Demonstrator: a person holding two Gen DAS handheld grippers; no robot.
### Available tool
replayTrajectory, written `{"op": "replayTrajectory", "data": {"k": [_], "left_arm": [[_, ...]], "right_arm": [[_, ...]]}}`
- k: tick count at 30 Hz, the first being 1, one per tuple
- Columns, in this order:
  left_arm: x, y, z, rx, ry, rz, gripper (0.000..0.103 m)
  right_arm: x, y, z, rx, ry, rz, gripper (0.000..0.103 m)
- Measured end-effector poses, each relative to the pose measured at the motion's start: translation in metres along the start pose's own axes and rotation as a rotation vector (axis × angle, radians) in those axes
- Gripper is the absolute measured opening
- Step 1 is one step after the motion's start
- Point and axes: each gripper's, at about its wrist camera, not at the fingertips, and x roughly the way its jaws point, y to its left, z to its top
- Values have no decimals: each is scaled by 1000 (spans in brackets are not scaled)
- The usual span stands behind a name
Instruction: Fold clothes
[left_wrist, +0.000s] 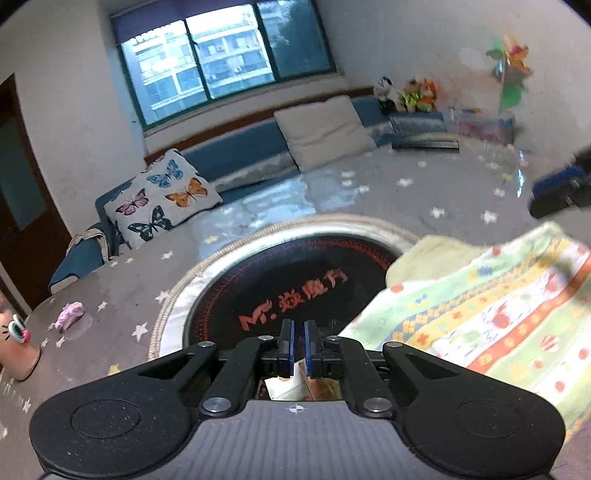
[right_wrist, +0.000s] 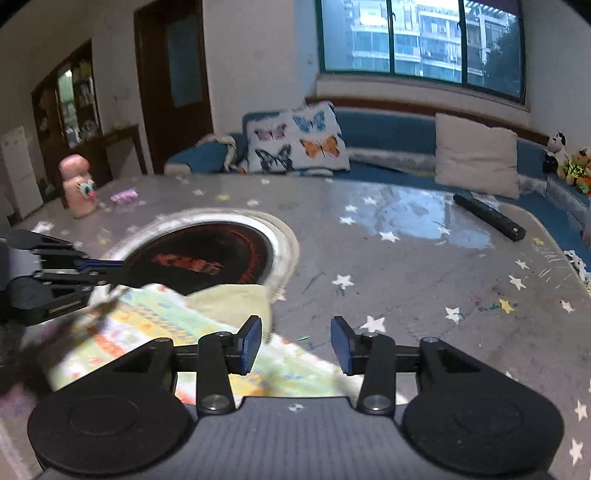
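Observation:
A patterned garment (left_wrist: 491, 314) in green, yellow and orange stripes lies on the grey star-print table, partly over the round black cooktop. My left gripper (left_wrist: 298, 345) is shut on an edge of it, with cloth showing between and behind the pads. In the right wrist view the left gripper (right_wrist: 110, 264) sits at the far left, at the garment's (right_wrist: 155, 325) lifted, blurred corner. My right gripper (right_wrist: 297, 343) is open and empty, just above the garment's near right edge.
A round black cooktop (left_wrist: 288, 288) with red lettering is set into the table (right_wrist: 406, 266). A black tube (right_wrist: 487, 216) lies at the back right. A pink figurine (right_wrist: 77, 188) and a small pink item (right_wrist: 123, 195) stand at the back left. A blue sofa with cushions lies beyond.

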Motion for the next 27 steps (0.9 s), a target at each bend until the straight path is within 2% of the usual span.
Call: {"op": "replayTrajectory", "data": {"k": [5, 7, 10, 12, 14, 17, 21, 24, 27], "left_arm": [[-27, -15, 9, -30, -34, -113, 8], [-30, -25, 11, -19, -34, -159, 9], [-25, -38, 12, -9, -16, -195, 10], [-17, -41, 11, -14, 9, -201, 10], [-7, -41, 10, -19, 36, -198, 10], [8, -36, 9, -36, 78, -172, 10], [7, -32, 15, -65, 77, -181, 10], [8, -37, 21, -52, 65, -201, 10], [20, -42, 22, -41, 92, -199, 10]], "right_arm": [[-14, 10, -21, 31, 29, 80, 41], [-8, 9, -28, 39, 51, 74, 40], [6, -4, -36, 97, 87, 46, 34], [11, -13, -40, 132, 95, 24, 24], [12, -21, -38, 156, 93, 4, 21], [9, -18, -31, 139, 77, -9, 22], [12, -3, -21, 99, 54, 51, 22], [27, 14, -12, 58, 61, 94, 22], [48, 24, -7, 28, 83, 102, 22]]}}
